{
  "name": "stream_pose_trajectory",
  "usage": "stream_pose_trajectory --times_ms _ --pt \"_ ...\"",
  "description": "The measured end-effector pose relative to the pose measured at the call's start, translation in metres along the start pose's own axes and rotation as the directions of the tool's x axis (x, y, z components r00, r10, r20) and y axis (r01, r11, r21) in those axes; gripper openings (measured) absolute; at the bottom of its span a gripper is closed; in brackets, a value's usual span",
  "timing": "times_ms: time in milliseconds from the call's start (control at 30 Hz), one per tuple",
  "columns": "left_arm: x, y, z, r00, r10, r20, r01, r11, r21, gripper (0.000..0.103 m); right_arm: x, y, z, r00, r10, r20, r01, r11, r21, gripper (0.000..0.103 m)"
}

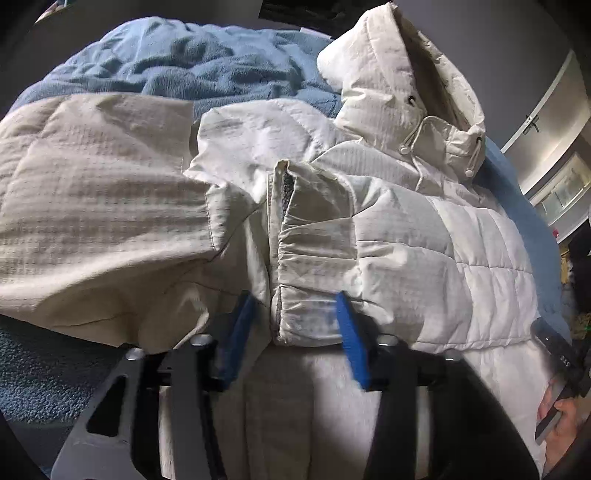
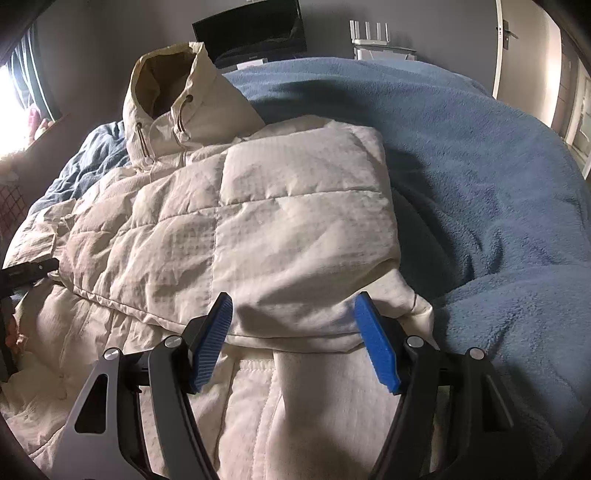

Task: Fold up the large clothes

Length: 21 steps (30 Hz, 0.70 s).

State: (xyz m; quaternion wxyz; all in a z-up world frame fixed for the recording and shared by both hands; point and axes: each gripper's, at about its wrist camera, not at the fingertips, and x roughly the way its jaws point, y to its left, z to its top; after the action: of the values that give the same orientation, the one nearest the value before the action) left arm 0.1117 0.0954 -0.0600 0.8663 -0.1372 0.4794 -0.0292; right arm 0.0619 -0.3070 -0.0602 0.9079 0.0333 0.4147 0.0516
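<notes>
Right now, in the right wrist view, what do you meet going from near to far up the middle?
right gripper → folded quilted body of the white jacket → jacket hood → dark screen against the back wall.

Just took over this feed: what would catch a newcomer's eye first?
A puffy cream quilted hooded jacket lies partly folded across a fuzzy blue fleece blanket, hood at the far end. The left gripper straddles a sleeve cuff; the right gripper stands open at the folded edge.
</notes>
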Motion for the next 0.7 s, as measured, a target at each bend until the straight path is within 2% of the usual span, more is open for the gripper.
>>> stream_pose_trajectory --times_ms 33,200,267,333,400,467,500,533,600,700 --pt "-0.003 -0.003 -0.001 1.000 -0.008 -0.008 0.008 1.000 0.011 0.015 0.000 0.000 0.000 1.000 -0.001 -0.001 0.001 1.000 -0.001 0.065" --pt "-0.013 -0.013 -0.011 0.999 -0.021 -0.038 0.022 0.999 0.035 0.012 0.000 0.000 0.001 1.000 0.001 0.001 -0.001 1.000 0.005 0.065" --pt "-0.011 -0.011 -0.011 0.999 -0.027 -0.039 0.028 0.999 0.028 0.020 0.000 0.001 0.001 1.000 0.000 0.001 0.000 1.000 0.003 0.065" --pt "-0.005 -0.010 -0.011 0.998 -0.047 -0.047 0.048 0.999 0.015 0.033 0.000 0.001 0.001 1.000 -0.001 0.000 0.001 1.000 0.002 0.065" --pt "0.000 -0.012 -0.010 0.998 -0.048 -0.043 0.049 0.999 0.021 0.036 0.000 0.001 0.001 1.000 -0.001 0.000 0.001 1.000 0.002 0.065" --pt "0.002 -0.015 -0.010 0.999 -0.024 -0.036 0.025 0.999 0.041 0.030 0.000 0.001 0.001 1.000 -0.004 -0.003 0.004 1.000 0.002 0.065" --pt "0.000 -0.015 -0.010 1.000 -0.014 -0.023 0.015 0.999 0.041 0.014 0.000 0.002 0.001 1.000 -0.006 -0.003 0.006 1.000 0.002 0.065" --pt "-0.005 -0.012 -0.010 1.000 -0.029 -0.009 0.029 0.999 0.024 0.010 0.000 0.002 0.001 1.000 -0.008 -0.003 0.008 1.000 0.001 0.065" --pt "-0.017 -0.008 -0.009 0.999 -0.051 0.012 0.051 0.999 0.005 0.008 -0.002 0.002 0.001 1.000 -0.005 0.004 0.005 1.000 0.003 0.065" --pt "-0.045 -0.007 -0.008 0.996 -0.032 0.087 0.031 0.999 0.009 0.007 -0.014 0.000 0.001 0.998 0.007 0.063 -0.008 1.000 0.018 0.065"
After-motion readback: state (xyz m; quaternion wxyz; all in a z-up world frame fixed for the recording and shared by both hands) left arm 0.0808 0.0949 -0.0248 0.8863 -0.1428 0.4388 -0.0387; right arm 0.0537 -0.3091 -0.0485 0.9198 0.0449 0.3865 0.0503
